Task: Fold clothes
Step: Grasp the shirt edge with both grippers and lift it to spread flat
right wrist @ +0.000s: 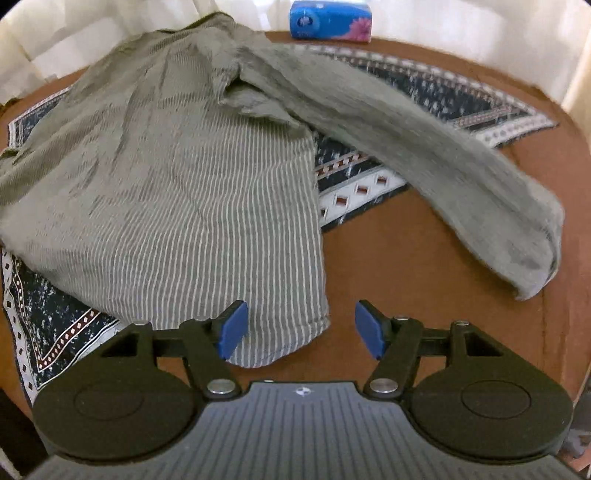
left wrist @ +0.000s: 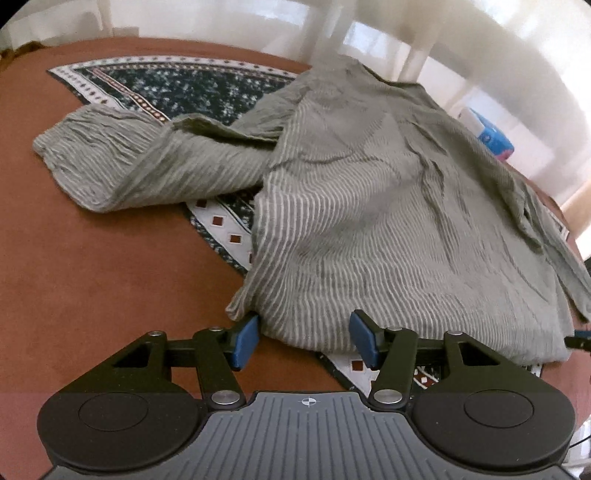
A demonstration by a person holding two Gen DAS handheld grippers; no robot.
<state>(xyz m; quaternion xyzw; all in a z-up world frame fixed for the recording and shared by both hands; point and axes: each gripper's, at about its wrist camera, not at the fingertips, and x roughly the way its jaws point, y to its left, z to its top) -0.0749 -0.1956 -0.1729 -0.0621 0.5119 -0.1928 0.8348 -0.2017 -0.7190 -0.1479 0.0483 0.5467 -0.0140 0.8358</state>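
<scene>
The grey-green striped shirt (left wrist: 369, 206) lies spread on the surface, its hem nearest both tongs. In the left wrist view the hem's left corner sits between the blue pads of the left tongs (left wrist: 303, 341), with one sleeve (left wrist: 122, 162) stretched out to the left. In the right wrist view the hem's right corner lies between the pads of the right tongs (right wrist: 301, 328), nearer the left pad, and the other sleeve (right wrist: 443, 166) arcs away to the right, its cuff well apart from the tongs.

The surface (left wrist: 92, 277) is covered in a rust-brown cloth, and a patterned dark-blue and white mat (right wrist: 354, 184) lies under the shirt. A blue tissue pack (right wrist: 330, 18) stands at the far edge, behind the shirt's collar end. Pale curtains or walls fill the background, too blurred to tell which.

Both tongs stand fairly wide. Neither is clamped on anything: the fabric lies loose in each gap. The left tongs' left pad (left wrist: 245, 341) seems to touch the hem's edge, and the right tongs' left pad (right wrist: 232, 328) overlaps the cloth.
</scene>
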